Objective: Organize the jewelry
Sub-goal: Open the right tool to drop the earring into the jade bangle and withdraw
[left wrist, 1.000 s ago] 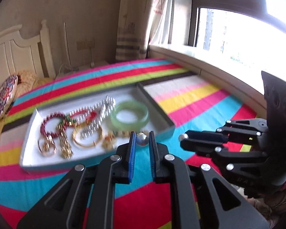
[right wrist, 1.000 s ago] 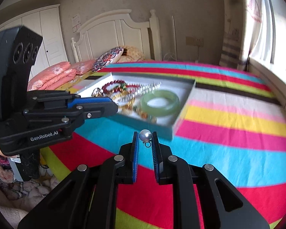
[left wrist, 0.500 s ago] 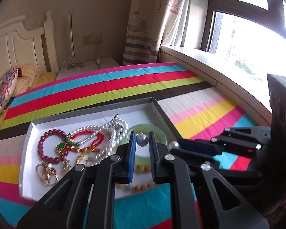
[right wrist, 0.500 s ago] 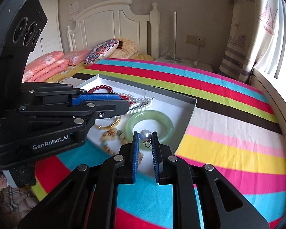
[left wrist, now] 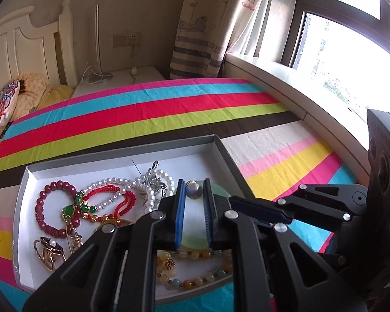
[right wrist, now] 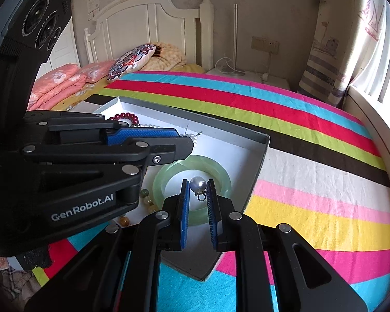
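Left gripper (left wrist: 193, 195): narrowed onto a grey pearl bead (left wrist: 194, 191) pinched at my very fingertips; nothing else held.
Right gripper (right wrist: 198, 187): likewise closed to a bead's width on a white pearl pendant (right wrist: 197, 184), its small ring loop hanging below the pads.
Position: I hold both pearls above the right end of the white jewelry tray (left wrist: 218, 145), over the jade bangle (right wrist: 166, 179).
Tray contents: dark red bead bracelet (left wrist: 43, 208), red cord bracelet (left wrist: 127, 202), pearl strand (left wrist: 148, 184), gold rings (left wrist: 48, 251) and an amber bead string (left wrist: 195, 280), heaped loosely and partly tangled.
Risk, slip: each pearl is round and gripped only at the tip; I judge that any squeeze off its centre could squirt it out.
Risk, roll: a dropped pearl may strike the hard bangle and bounce, or vanish under the strands.
Risk, overshoot: the tray wall is near on the right; release too far over and the pearl lands on the striped bedspread (right wrist: 312, 182).
Risk, collision: my two grippers sit close together and could knock each other.
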The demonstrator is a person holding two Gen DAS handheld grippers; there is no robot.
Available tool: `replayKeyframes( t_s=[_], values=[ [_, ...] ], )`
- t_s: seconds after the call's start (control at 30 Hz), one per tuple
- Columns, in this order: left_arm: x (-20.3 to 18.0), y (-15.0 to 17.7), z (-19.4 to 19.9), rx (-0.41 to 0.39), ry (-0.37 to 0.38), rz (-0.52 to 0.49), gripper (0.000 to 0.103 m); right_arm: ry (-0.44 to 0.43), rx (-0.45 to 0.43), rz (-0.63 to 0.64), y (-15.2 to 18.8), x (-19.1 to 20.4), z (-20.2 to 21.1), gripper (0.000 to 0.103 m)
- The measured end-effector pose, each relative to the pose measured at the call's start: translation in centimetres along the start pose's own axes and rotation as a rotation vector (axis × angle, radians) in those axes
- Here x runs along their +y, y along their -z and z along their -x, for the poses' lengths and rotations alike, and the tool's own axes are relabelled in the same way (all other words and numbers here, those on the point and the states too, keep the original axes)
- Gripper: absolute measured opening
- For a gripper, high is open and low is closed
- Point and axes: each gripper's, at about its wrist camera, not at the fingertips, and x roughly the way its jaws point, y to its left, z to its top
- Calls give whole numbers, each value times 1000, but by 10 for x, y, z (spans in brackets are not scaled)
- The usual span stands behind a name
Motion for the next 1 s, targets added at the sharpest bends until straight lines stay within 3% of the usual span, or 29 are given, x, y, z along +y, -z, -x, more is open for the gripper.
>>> replayKeyframes(
  t_s=[0.3, 0.37, 0.43, 0.5, 0.57, 0.63, 0.7, 0.8, 1.0],
  values=[
    [-2, 0, -5, 12, 1, -17, 15, 2, 23, 4, 1, -2, -12, 16],
    [-2, -1, -4, 11, -12, -21, 28, -1, 19, -13, 0, -4, -11, 18],
    [0, -1, 1, -18, -37, -9, 68, -2, 16, -28, 1, -7, -9, 29],
    [3, -2, 9, -53, -60, 5, 74, 3, 13, -38, 2, -9, -7, 54],
    [6, -4, 15, -63, -71, 7, 77, 5, -2, -39, 2, -9, -2, 60],
    [9, -3, 28, -106, -117, 5, 89, 14, -12, -41, 1, -8, 3, 63],
    [13, -2, 45, -168, -162, 8, 99, 37, -47, -49, -2, -8, 14, 76],
    [26, 8, 83, -281, -248, 39, 101, 58, -112, -80, -5, -9, 32, 79],
    [50, 29, 142, -396, -377, 68, 101, 64, -292, -187, -5, -10, 83, 86]
  ],
)
